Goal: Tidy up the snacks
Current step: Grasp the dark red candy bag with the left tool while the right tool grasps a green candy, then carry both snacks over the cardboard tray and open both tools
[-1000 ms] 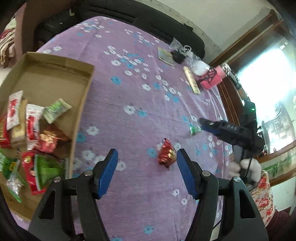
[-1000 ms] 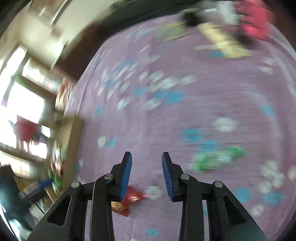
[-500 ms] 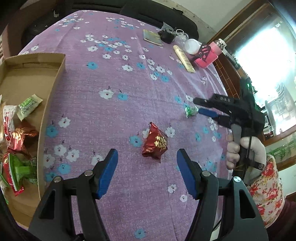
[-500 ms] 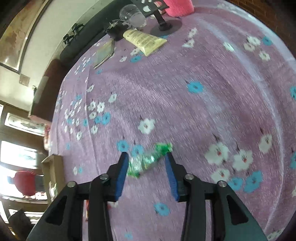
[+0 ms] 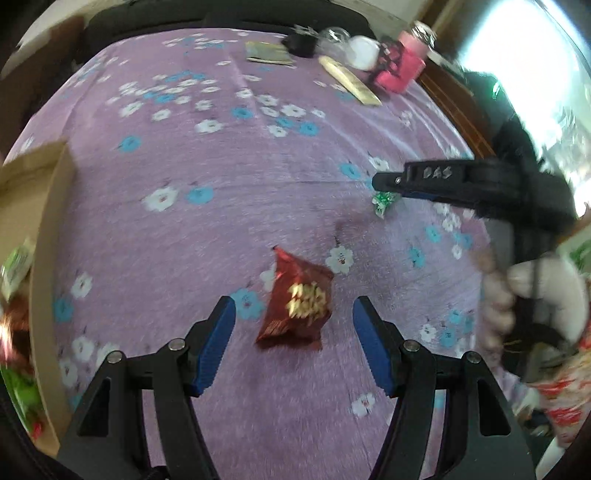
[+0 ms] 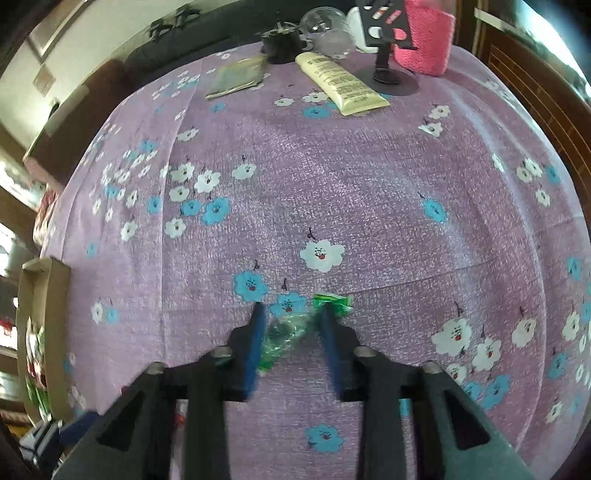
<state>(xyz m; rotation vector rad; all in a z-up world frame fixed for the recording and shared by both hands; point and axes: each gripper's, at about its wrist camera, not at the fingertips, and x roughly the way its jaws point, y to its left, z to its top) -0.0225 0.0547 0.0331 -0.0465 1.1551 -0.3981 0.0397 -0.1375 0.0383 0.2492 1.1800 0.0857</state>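
A dark red snack packet (image 5: 297, 301) lies on the purple flowered tablecloth (image 5: 229, 206), between and just ahead of the tips of my open left gripper (image 5: 293, 317). A green snack packet (image 6: 295, 328) lies between the blue pads of my right gripper (image 6: 291, 314), which is open around it with the pads close to its sides. In the left wrist view the right gripper (image 5: 388, 184) reaches in from the right over the green packet (image 5: 384, 202). A cardboard box (image 5: 48, 229) with several snacks stands at the left.
At the far table edge lie a cream tube (image 6: 340, 83), a flat olive packet (image 6: 236, 77), a pink container (image 6: 424, 37), a black stand (image 6: 388, 70) and a clear cup (image 6: 325, 29). The box edge (image 6: 40, 314) shows at the right wrist view's left.
My left gripper has come closer to the red packet, now between its tips. My right gripper has moved down over the green packet, which now sits between its pads.
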